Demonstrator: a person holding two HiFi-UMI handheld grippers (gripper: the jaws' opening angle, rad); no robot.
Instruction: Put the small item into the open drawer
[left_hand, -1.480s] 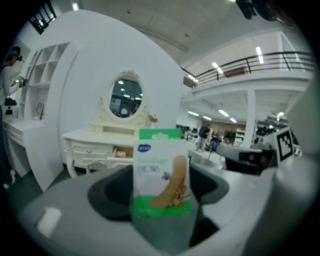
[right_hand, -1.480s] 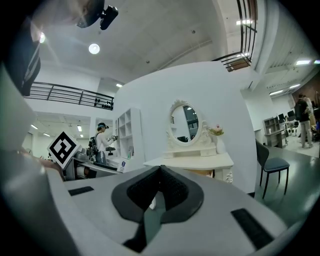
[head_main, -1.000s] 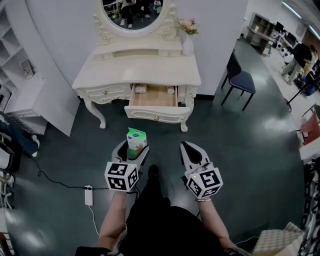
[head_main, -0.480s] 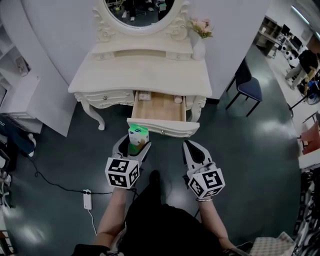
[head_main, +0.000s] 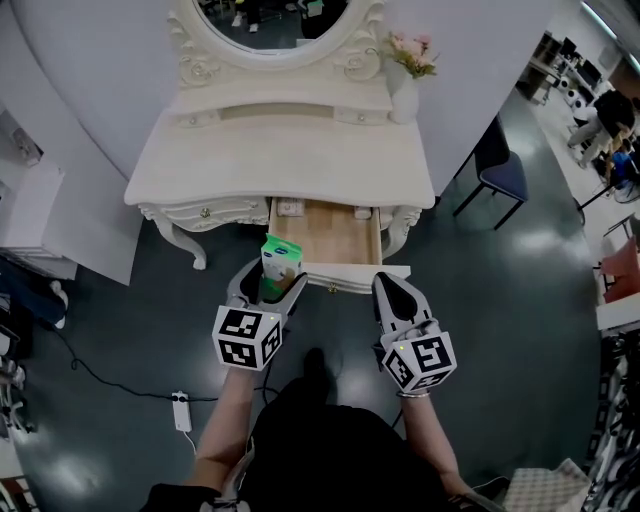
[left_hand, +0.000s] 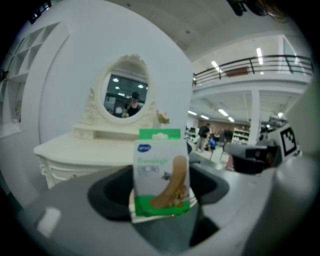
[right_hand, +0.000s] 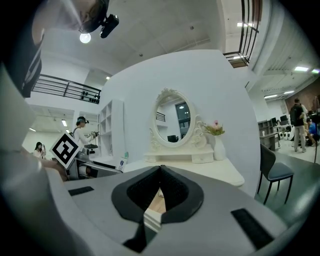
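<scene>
A small green-and-white box of plasters (head_main: 281, 260) (left_hand: 161, 175) stands upright in my left gripper (head_main: 268, 285) (left_hand: 161, 202), which is shut on it. It hangs at the front left corner of the open wooden drawer (head_main: 332, 235) of the white dressing table (head_main: 280, 160). My right gripper (head_main: 395, 293) (right_hand: 159, 192) is shut with nothing in it, just in front of the drawer's front panel at its right end. Two small items lie at the back of the drawer.
An oval mirror (head_main: 272, 20) and a vase of flowers (head_main: 408, 70) stand on the dressing table. A dark chair (head_main: 503, 170) is to the right. A power strip (head_main: 181, 411) and cable lie on the floor at the left. White shelving (head_main: 40, 215) flanks the left.
Both grippers have come closer to the dressing table. The box in the left gripper has gone from well short of the drawer to its front left corner.
</scene>
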